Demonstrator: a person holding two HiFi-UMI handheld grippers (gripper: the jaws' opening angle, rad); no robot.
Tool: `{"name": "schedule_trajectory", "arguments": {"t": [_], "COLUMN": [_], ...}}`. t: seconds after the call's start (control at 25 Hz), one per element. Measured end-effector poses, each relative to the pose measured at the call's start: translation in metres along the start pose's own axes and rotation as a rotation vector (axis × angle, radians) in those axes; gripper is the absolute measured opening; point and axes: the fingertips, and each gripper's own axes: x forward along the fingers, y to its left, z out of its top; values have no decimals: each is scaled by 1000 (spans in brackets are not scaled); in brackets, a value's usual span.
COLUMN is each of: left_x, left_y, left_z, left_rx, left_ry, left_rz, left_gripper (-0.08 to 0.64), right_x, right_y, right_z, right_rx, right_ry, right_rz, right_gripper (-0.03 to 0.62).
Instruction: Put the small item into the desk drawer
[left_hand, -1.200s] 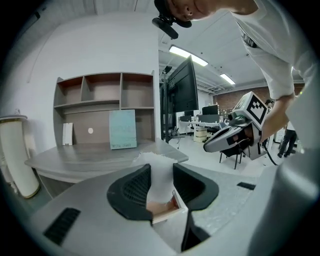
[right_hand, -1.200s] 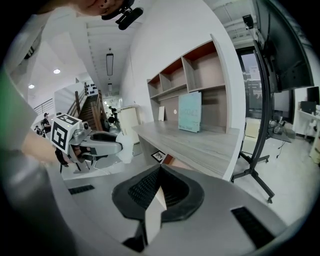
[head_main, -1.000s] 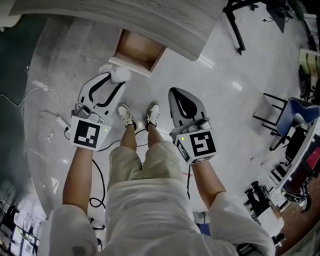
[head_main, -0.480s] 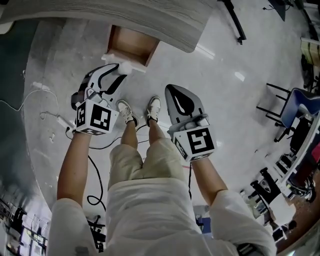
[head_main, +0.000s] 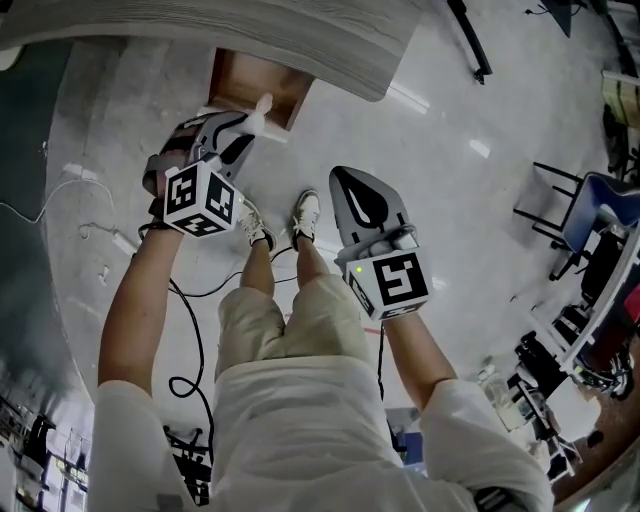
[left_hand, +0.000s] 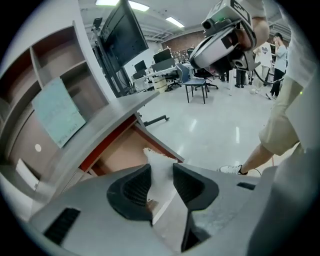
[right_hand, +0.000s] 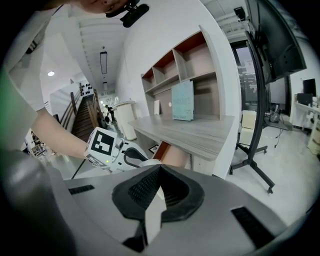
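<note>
The small item (left_hand: 160, 172) is a white, fluffy wad, pinched between the black pads of my left gripper (left_hand: 161, 175). In the head view the wad (head_main: 262, 108) sits at the front edge of the open wooden drawer (head_main: 252, 85), which juts out from under the grey desk top (head_main: 250, 30). From the left gripper view the drawer's brown inside (left_hand: 122, 150) lies just beyond the jaws. My right gripper (head_main: 345, 188) hangs lower, over the floor beside the person's shoes, shut with nothing in it. The right gripper view has its jaws (right_hand: 159, 175) closed tip to tip.
The person's legs and white shoes (head_main: 280, 225) stand between the two grippers. Cables (head_main: 95, 235) trail over the floor at left. Desk shelves (right_hand: 185, 75) rise above the desk. A monitor stand (right_hand: 255, 150) and office chairs (head_main: 585, 225) are to the right.
My left gripper has moved up and forward with the white wad, from above the floor to the drawer's front edge. The right gripper has hardly moved.
</note>
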Motion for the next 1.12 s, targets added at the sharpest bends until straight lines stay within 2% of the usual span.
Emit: {"name": "schedule_trajectory", "arguments": {"t": [0.48, 0.76, 1.12], "left_x": [31, 39, 70], "left_y": [10, 4, 10], "left_z": [-21, -21, -39], "left_rx": [55, 131, 143], "left_ry": [83, 101, 187], "left_rz": [-37, -96, -156], "left_gripper": [141, 141, 141], "right_x": [4, 6, 13], "right_y": [-10, -13, -9], "right_z": [-4, -7, -14], "right_rx": [-10, 3, 0], "right_ry": [14, 21, 44], "right_rz": [7, -3, 21], "right_gripper": [-2, -2, -2]}}
